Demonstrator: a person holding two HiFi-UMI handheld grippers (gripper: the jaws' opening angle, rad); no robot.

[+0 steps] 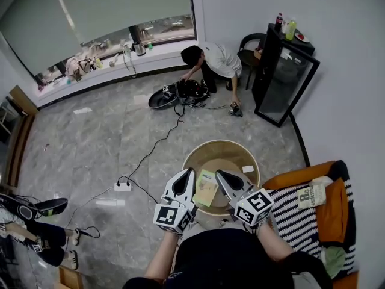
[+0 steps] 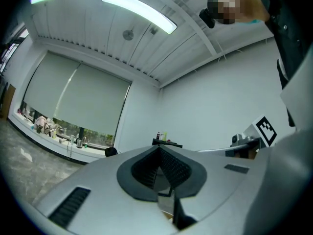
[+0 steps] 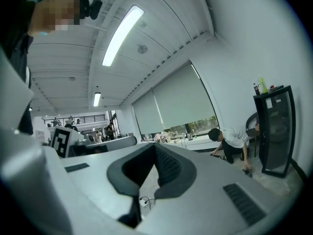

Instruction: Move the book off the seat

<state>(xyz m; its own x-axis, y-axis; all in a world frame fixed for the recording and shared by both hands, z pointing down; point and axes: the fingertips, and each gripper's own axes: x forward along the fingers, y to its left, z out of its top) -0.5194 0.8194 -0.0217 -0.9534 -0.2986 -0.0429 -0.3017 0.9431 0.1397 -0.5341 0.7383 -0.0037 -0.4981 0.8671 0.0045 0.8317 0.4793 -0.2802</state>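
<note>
Two books are in the head view. A pale green one (image 1: 206,186) lies on the round wooden seat (image 1: 194,156) below my grippers. A white one (image 1: 312,195) rests on the striped blanket of the orange sofa (image 1: 301,174) at right. My left gripper (image 1: 187,172) (image 2: 159,150) and right gripper (image 1: 220,174) (image 3: 155,146) hang side by side above the round seat, pointing level. The jaws of each meet at the tips with nothing between them. They sit well above the green book and touch neither book.
A person (image 1: 212,60) crouches on the floor by the far wall, next to a black cabinet (image 1: 283,74). A power strip (image 1: 123,186) and its cable (image 1: 157,144) lie left of the round seat. Shoes (image 1: 36,208) and clutter sit at the lower left.
</note>
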